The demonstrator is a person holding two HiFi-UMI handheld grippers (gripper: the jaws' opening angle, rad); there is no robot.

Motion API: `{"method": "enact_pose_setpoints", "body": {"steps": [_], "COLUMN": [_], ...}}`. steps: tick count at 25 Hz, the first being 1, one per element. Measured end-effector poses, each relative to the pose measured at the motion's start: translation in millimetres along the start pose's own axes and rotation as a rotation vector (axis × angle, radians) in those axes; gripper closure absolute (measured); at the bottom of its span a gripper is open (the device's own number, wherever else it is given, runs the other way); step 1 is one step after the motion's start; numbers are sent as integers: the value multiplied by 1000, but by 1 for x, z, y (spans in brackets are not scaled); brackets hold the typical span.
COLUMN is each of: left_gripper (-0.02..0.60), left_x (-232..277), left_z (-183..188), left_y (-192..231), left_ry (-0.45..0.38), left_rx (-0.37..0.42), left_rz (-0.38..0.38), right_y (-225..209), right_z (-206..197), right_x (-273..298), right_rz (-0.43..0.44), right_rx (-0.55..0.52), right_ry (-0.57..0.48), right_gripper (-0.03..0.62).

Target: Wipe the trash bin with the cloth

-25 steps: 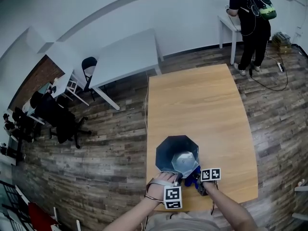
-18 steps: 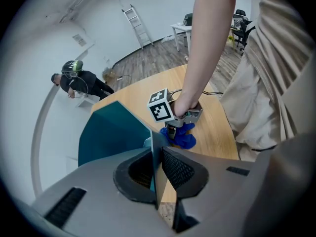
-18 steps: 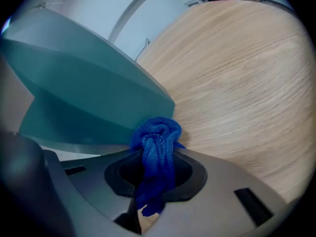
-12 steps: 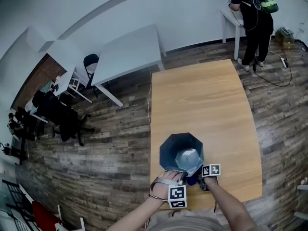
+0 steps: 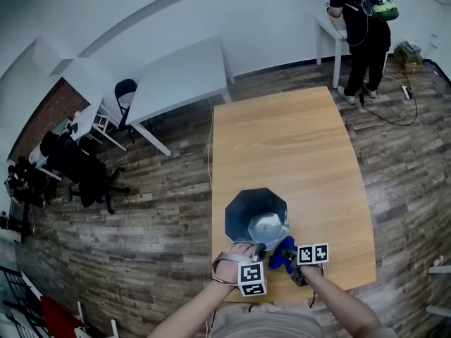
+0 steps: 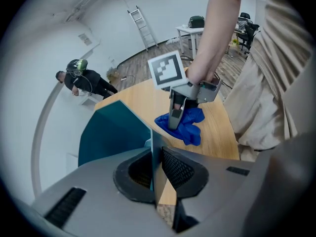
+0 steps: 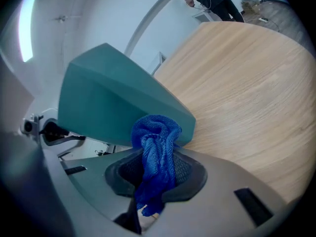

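- Head view: a pale wooden bench (image 5: 282, 146) with fine straight grain carries a dark teal trash bin (image 5: 243, 213). The bin stands upright at the near end, and its rim is eight-sided. The left gripper (image 5: 258, 248) meets the bin's near rim. The right gripper (image 5: 291, 262) sits just beside the bin, with a bright blue cloth (image 5: 283, 251) bunched at its tip.
- Left gripper view: the jaws are closed on the bin's thin, smooth plastic wall at the rim, with a mesh-patterned pad pressing on each face. Beyond them the cloth hangs in rumpled folds from the right gripper, over the bench.
- Right gripper view: the jaws are clamped on the cloth, a soft knit with a fine looped texture. It is gathered into a rope-like twist with a rounded top. That top lies in front of a flat, matte outer facet of the bin, near its lower edge; whether they touch cannot be told.
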State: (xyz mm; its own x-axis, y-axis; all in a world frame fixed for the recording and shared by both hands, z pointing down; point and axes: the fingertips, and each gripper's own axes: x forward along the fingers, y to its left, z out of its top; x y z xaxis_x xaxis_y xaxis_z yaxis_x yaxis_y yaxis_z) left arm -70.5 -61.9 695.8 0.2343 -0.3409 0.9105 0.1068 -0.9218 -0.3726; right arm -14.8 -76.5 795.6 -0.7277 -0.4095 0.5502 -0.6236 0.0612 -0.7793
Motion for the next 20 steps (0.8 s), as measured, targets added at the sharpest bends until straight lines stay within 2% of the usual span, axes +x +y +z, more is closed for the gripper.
{"method": "enact_pose_setpoints", "body": {"steps": [11,20], "left_gripper": [533,534], "left_x": [0,-1], "left_z": [1,2], "left_y": [-2,-4], "left_ry": [8,3], "left_rx": [-20,-8], "left_rz": [8,-1], "right_y": [112,129], "right_z": [-1,-1], "right_x": [-63,-48], "right_rz": [178,192], "right_rx": [-98,-105], "right_ry": [-88,-91], "right_gripper": [510,510]}}
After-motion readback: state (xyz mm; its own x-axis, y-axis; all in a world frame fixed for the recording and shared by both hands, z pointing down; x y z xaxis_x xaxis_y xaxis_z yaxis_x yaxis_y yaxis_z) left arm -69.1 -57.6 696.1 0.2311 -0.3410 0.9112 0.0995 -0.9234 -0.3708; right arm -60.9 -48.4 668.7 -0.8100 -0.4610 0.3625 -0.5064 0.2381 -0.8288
